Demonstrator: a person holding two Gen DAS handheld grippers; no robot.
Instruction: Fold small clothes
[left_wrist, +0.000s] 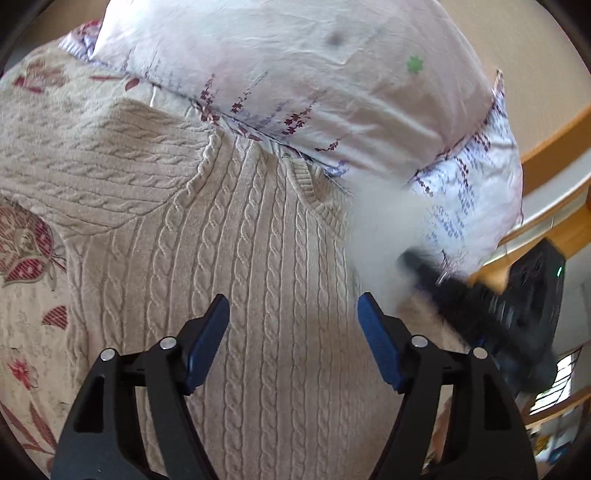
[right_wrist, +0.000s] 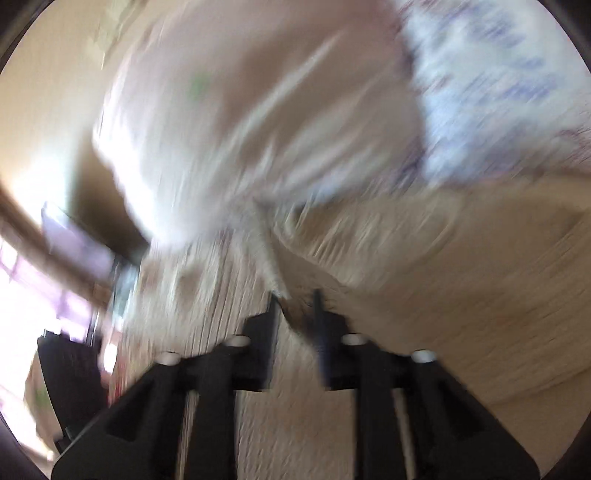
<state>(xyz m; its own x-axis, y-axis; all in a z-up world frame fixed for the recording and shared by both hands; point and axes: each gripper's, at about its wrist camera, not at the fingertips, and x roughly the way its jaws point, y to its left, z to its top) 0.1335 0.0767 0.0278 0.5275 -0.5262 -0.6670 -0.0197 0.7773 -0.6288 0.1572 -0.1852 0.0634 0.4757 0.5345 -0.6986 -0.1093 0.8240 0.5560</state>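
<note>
A cream cable-knit sweater (left_wrist: 236, 236) lies flat on the bed, its left sleeve folded across the upper left and its V neck toward the pillow. My left gripper (left_wrist: 293, 308) is open and empty, hovering over the sweater's body. My right gripper (right_wrist: 295, 295) is nearly closed on a fold of the sweater (right_wrist: 295, 314); its view is heavily motion-blurred. In the left wrist view the right gripper (left_wrist: 413, 264) is a dark blur at the sweater's right side, with a blurred pale piece of the sweater lifted at it.
A white floral pillow (left_wrist: 295, 74) lies beyond the sweater's neck. A floral bedspread (left_wrist: 26, 258) shows at the left. A wooden bed frame (left_wrist: 554, 147) runs along the right.
</note>
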